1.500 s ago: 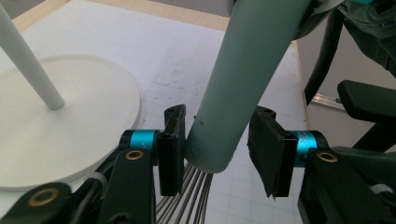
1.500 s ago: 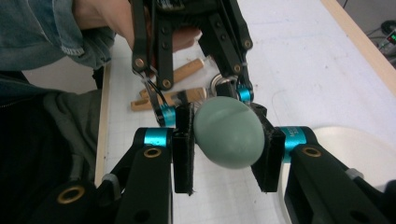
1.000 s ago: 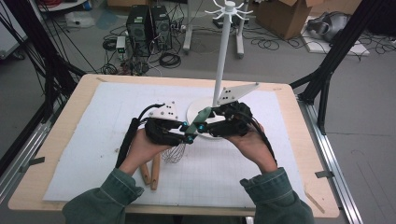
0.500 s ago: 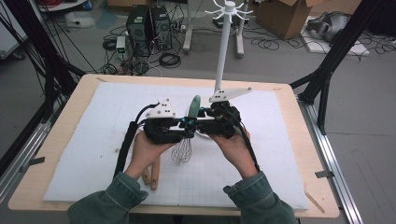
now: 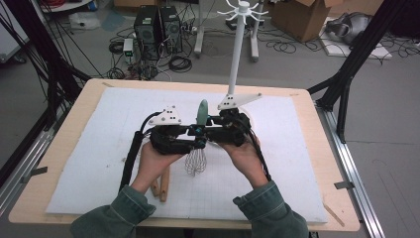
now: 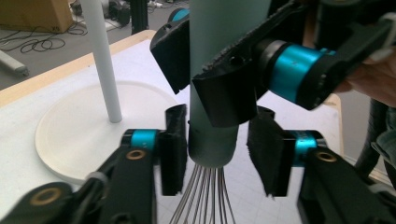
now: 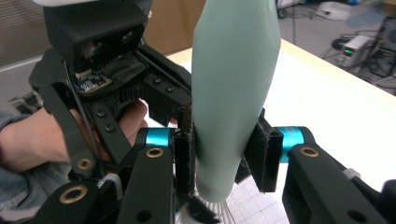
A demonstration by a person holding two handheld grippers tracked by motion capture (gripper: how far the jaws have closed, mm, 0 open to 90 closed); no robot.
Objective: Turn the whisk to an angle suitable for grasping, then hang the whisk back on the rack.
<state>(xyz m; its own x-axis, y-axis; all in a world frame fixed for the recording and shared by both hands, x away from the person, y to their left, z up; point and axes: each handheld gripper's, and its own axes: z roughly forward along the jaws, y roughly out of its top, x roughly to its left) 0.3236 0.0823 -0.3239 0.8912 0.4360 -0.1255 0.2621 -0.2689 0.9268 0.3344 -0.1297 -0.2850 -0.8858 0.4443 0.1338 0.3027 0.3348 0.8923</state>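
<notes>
A whisk stands upright over the white mat, its pale green handle [image 5: 202, 111] up and its wire head [image 5: 196, 161] hanging down. My right gripper [image 5: 200, 130] comes from the right; its jaws have just been closing, and both pads [image 7: 264, 154] now press on the handle [image 7: 233, 93]. My left gripper [image 5: 194, 143] meets it from the left, lower on the handle [image 6: 212, 135]. Its jaws have just been opening: one pad [image 6: 172, 149] lies by the handle, and the other pad [image 6: 264, 158] stands off with a gap.
A white stand [image 5: 237, 49] with hooks on top rises behind the grippers from a round base [image 6: 84, 126]. Wooden utensils [image 5: 162, 181] lie on the mat [image 5: 297, 163] under my left hand. Cables and computer cases lie on the floor beyond the table.
The whisk has swung from a slant to upright, handle up. My right gripper has moved left and closed in on the handle beside the left one.
</notes>
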